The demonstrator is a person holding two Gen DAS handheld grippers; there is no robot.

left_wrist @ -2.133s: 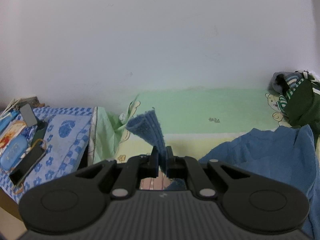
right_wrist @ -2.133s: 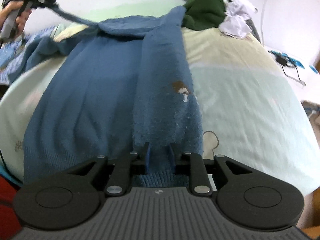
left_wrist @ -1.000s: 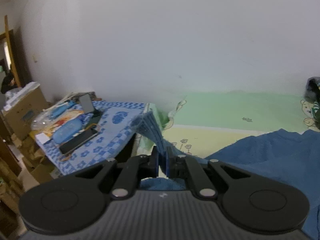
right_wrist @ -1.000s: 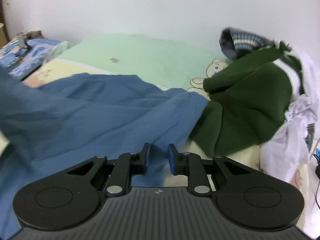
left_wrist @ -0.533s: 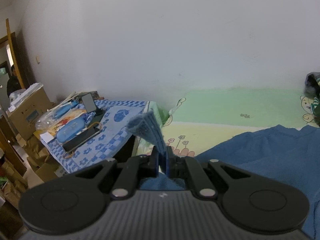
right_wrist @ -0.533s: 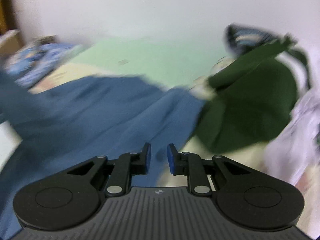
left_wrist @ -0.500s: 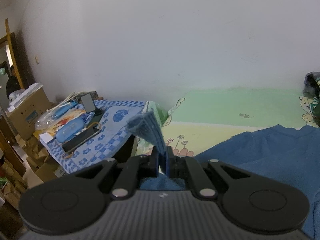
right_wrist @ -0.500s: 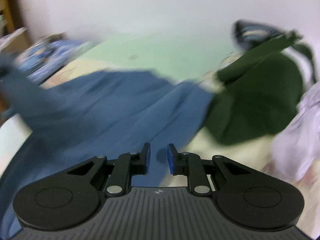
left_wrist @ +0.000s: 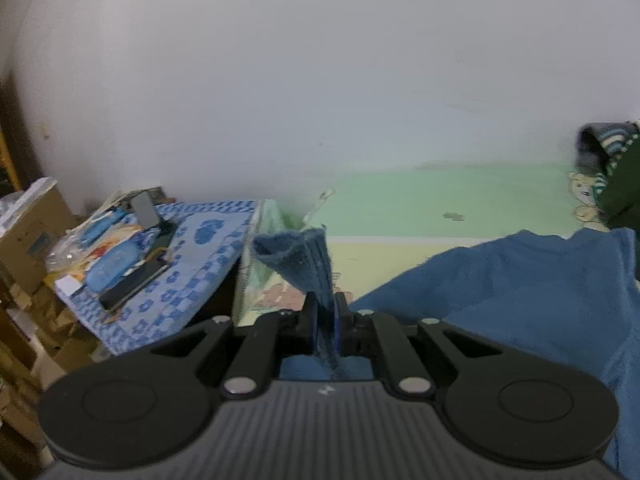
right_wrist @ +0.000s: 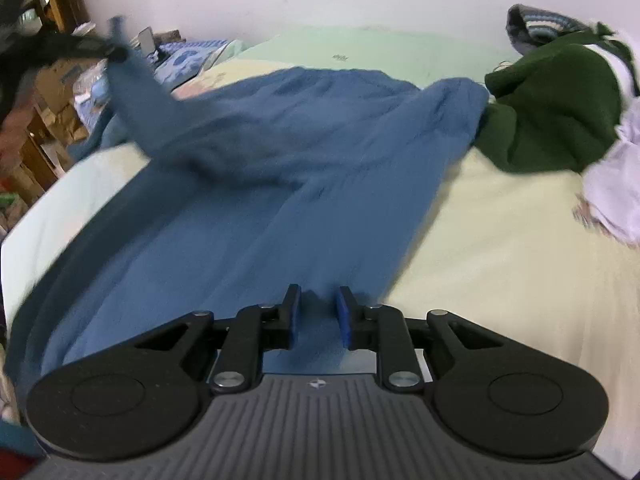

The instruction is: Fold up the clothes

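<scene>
A blue knit sweater (right_wrist: 304, 160) lies spread across the bed. In the left wrist view my left gripper (left_wrist: 325, 317) is shut on its ribbed sleeve cuff (left_wrist: 298, 254), which sticks up above the fingers, with the sweater's body (left_wrist: 520, 296) to the right. The right wrist view shows that sleeve (right_wrist: 136, 96) lifted at the upper left, blurred, up to the left gripper (right_wrist: 114, 46). My right gripper (right_wrist: 318, 314) is open just above the sweater's near part, with nothing between its blue pads (right_wrist: 344, 320).
A dark green garment (right_wrist: 552, 108), a striped knit (right_wrist: 536, 24) and a white garment (right_wrist: 616, 188) are piled at the bed's far right. A bedside table with a blue cloth (left_wrist: 200, 248) and clutter stands left of the bed, with cardboard boxes (left_wrist: 28, 220) beyond. Bare yellow sheet (right_wrist: 500, 272) lies on the right.
The right gripper has drawn back and tilted down, so more of the sweater shows. The left gripper keeps hold of the cuff and has turned slightly right.
</scene>
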